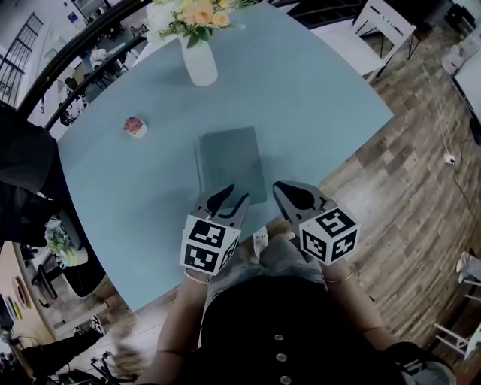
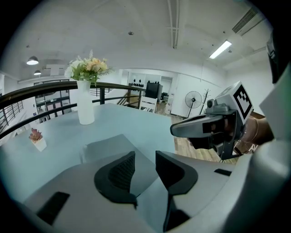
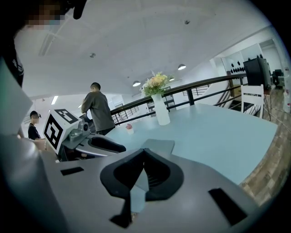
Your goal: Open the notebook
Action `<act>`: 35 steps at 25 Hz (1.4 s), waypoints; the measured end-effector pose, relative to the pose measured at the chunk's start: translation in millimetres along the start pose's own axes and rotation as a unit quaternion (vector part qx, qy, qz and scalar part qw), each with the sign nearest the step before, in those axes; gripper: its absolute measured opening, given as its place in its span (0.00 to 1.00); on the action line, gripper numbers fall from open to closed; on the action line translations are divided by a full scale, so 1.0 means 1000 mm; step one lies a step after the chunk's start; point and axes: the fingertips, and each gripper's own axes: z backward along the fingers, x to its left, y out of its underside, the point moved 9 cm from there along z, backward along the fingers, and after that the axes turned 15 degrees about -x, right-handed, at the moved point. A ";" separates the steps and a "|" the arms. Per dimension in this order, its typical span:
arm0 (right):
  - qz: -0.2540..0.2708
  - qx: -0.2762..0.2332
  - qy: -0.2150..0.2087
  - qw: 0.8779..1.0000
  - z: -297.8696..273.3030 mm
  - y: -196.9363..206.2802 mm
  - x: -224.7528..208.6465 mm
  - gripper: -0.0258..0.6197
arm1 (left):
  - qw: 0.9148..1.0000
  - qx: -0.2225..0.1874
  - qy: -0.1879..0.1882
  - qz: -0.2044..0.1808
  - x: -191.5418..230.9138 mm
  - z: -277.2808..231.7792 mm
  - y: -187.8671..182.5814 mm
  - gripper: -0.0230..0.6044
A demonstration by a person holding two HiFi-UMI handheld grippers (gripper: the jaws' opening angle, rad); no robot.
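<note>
Logging closed notebook lying flat by near desk edge, left claw hovering slightly parted, empty, right claw pinched together, empty; vase holding flowers at far side, bare desk between.

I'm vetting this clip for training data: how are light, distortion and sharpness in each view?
Head view: even, soft light, notebook sharp, corners darkened, table edge bowed. Left gripper view: strong fisheye inside a black ring, ceiling strip light blown out, left gripper crisp. Right gripper view: same fisheye, railing bent into a curve, right gripper sharp.
</note>
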 end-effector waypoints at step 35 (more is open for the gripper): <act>-0.069 0.049 0.033 0.996 0.009 0.055 -0.053 0.05 | 0.979 0.137 0.060 -0.137 -0.041 -0.076 0.052 0.26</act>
